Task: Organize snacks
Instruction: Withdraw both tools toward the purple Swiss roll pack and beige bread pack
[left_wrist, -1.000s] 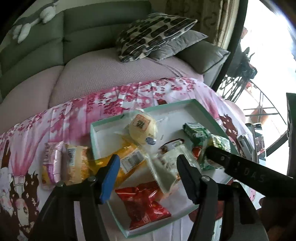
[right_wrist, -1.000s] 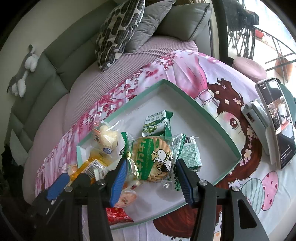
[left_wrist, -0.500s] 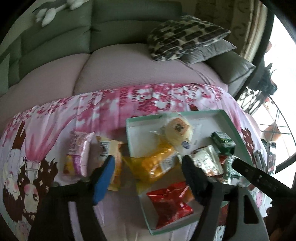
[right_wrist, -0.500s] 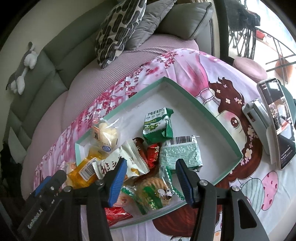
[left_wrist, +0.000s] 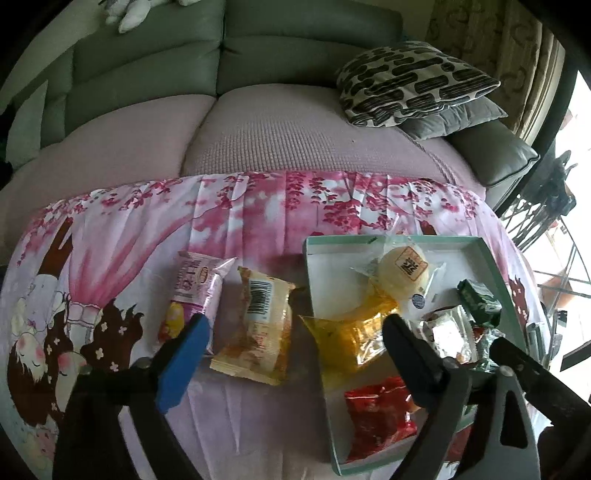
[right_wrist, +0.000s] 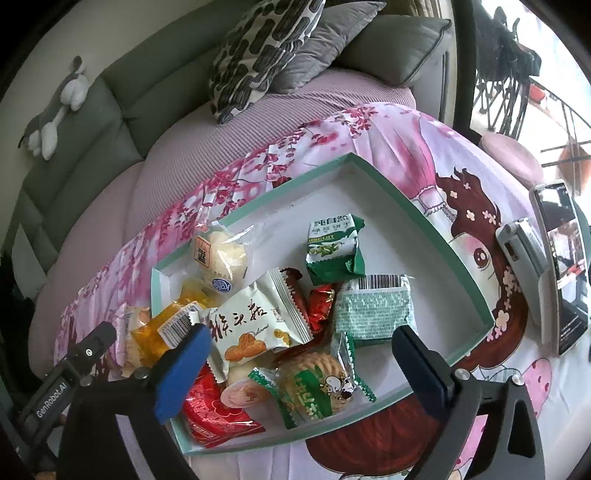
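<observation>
Lying barcode-up — pastry packet, long axis toward sofa.

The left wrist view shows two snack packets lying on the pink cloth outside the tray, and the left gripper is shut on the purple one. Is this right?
Not quite. In the left wrist view the left gripper is open and holds nothing. The purple packet and the yellow barcode packet do lie on the pink cloth, outside the tray.
</observation>
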